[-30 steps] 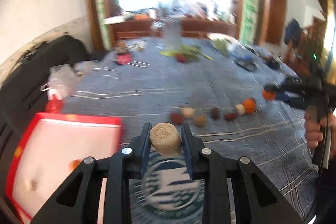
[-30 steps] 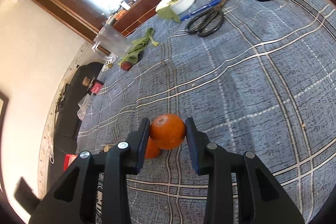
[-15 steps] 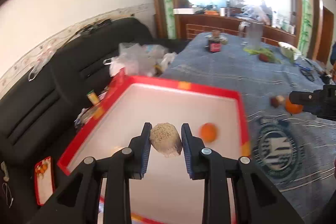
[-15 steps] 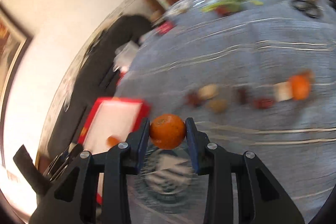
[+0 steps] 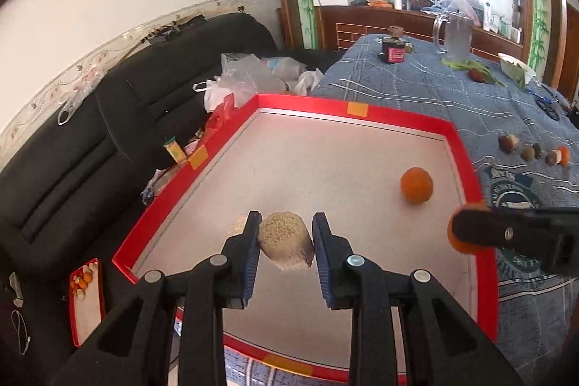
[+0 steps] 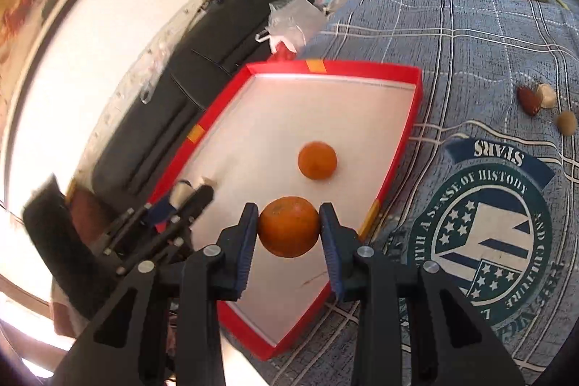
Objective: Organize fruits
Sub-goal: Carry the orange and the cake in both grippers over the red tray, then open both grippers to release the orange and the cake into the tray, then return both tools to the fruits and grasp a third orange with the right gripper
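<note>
A red-rimmed tray (image 5: 466, 154) (image 6: 412, 118) with a pale floor lies at the edge of the blue checked tablecloth. One orange (image 5: 416, 185) (image 6: 317, 160) rests inside it. My left gripper (image 5: 286, 234) is shut on a tan, rough-skinned fruit (image 5: 286, 241) held over the tray's near left part; the right wrist view shows it as the left gripper (image 6: 188, 198). My right gripper (image 6: 289, 227) is shut on a second orange (image 6: 289, 227) above the tray's right rim, seen from the left wrist as the right gripper (image 5: 470, 230). Several small fruits (image 5: 532, 151) (image 6: 542, 104) lie in a row on the cloth.
A black sofa (image 5: 108, 132) with plastic bags (image 5: 249, 78) runs along the tray's left side. Farther back on the cloth stand a glass jug (image 5: 456, 35), a small dark jar (image 5: 394, 49), greens and a white bowl (image 5: 514, 64). A small red box (image 5: 87, 299) lies below the tray.
Both grippers swung left from the row of fruits on the cloth to the tray, each keeping its fruit. The right one with its orange now hangs over the tray's right rim.
</note>
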`<control>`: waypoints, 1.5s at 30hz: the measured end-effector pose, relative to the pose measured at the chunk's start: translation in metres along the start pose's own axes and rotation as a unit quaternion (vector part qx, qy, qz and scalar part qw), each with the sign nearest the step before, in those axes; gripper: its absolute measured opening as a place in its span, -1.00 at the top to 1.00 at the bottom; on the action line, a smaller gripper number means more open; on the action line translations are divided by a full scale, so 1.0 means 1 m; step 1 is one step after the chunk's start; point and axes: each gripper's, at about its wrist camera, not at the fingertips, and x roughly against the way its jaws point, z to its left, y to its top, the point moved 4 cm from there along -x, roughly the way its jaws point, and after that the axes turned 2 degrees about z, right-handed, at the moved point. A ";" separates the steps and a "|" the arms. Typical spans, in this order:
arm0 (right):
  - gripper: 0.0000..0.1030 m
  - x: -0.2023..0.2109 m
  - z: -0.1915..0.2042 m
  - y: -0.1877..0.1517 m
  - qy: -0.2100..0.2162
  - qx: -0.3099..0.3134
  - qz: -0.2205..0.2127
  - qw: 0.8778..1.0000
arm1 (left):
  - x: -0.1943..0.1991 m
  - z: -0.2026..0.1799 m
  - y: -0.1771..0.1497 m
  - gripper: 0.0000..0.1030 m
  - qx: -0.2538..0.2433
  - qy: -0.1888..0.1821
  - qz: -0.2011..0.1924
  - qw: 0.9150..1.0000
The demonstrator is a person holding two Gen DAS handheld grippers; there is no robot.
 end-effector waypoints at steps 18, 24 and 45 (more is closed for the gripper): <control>0.28 -0.028 0.009 -0.011 -0.069 0.074 -0.002 0.995 | -0.011 0.018 -0.011 0.25 0.017 0.041 0.019 0.999; 0.09 -0.019 0.009 -0.012 -0.041 0.070 -0.008 0.997 | -0.006 0.021 -0.010 -0.26 0.026 0.051 0.017 0.998; 0.02 0.129 -0.130 -0.018 -0.099 -0.063 -0.136 0.984 | 0.029 -0.089 0.008 -0.49 -0.065 -0.024 -0.005 0.998</control>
